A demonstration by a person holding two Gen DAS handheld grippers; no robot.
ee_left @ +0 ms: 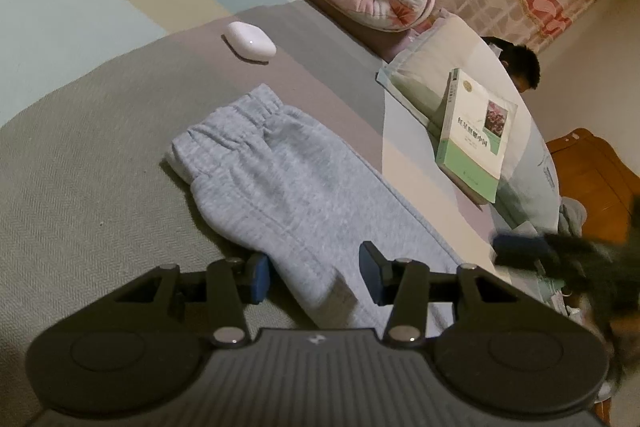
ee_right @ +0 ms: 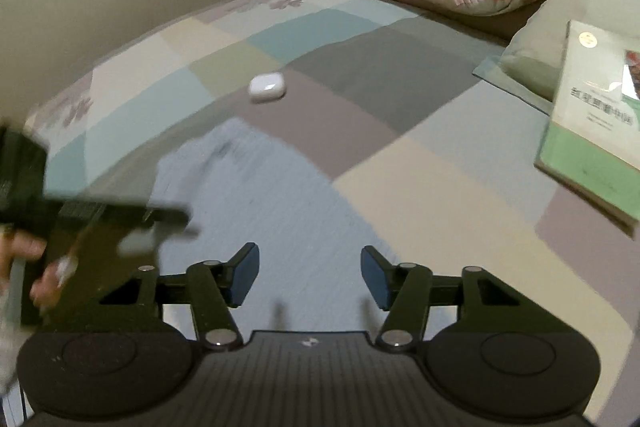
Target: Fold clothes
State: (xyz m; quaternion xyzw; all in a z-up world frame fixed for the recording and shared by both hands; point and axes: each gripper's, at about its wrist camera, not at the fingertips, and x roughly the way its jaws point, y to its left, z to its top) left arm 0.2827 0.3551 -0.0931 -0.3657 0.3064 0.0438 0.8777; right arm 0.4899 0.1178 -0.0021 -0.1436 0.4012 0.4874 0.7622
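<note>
Grey sweatpants stretched lengthwise on the bed, both grippers low at their near end

The grey sweatpants (ee_left: 280, 183) lie flat on the patchwork bedspread (ee_left: 80, 155), their long axis running away from the cameras: elastic waistband (ee_left: 236, 111) at the far end, the leg part passing between and under the fingers (ee_left: 258, 277) of the left gripper (ee_left: 314, 275), which stand wide apart and hold nothing. The right gripper (ee_right: 310, 277) is likewise spread wide and empty, over the same cloth but toward its right edge (that view is motion-blurred, so whether it touches is unclear). The left one sits squarer over the fabric and seems the nearer for a pinch. The pants already look doubled leg on leg, though I cannot be sure. A white earbud case (ee_left: 250, 45) lies beyond the waistband, a green book (ee_left: 476, 139) off to the right.
</note>
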